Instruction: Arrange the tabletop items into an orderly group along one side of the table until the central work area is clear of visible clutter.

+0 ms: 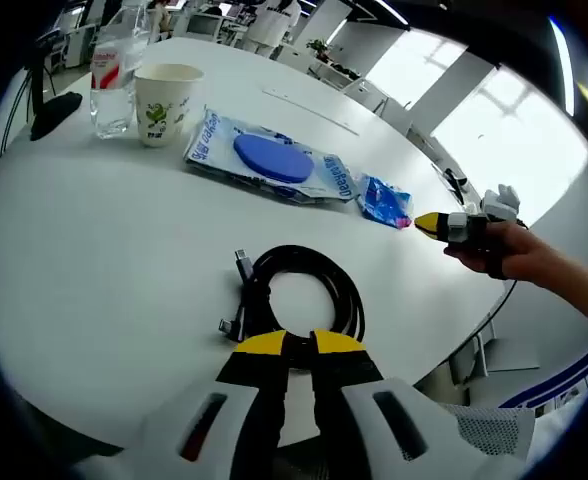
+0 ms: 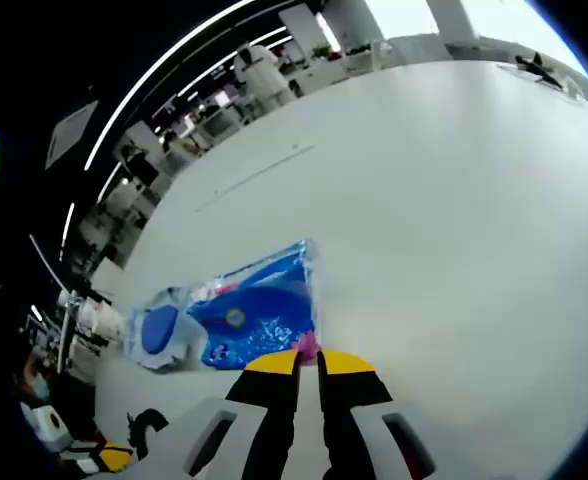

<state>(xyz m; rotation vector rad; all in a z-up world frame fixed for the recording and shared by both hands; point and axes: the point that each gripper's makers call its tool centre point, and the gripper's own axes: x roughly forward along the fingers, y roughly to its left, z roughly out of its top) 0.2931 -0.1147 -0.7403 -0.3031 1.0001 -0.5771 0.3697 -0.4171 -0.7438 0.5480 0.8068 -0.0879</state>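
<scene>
A coiled black cable (image 1: 304, 290) lies on the white round table (image 1: 104, 270) near its front edge. My left gripper (image 1: 300, 345) is shut, and the near side of the coil runs in between its yellow tips. To the right, a hand (image 1: 519, 255) holds my right gripper (image 1: 426, 225) against a small blue packet (image 1: 384, 200). In the right gripper view, my right gripper (image 2: 308, 362) is shut on the pink-edged corner of that blue packet (image 2: 259, 305). A wipes pack with a round blue lid (image 1: 272, 160) (image 2: 162, 330) lies just beyond it.
At the far left stand a paper cup (image 1: 166, 104) and a clear water bottle (image 1: 114, 75), with a black stand base (image 1: 54, 110) beside them. The table edge (image 1: 454, 345) runs close by on the right. Office desks and bright windows lie behind.
</scene>
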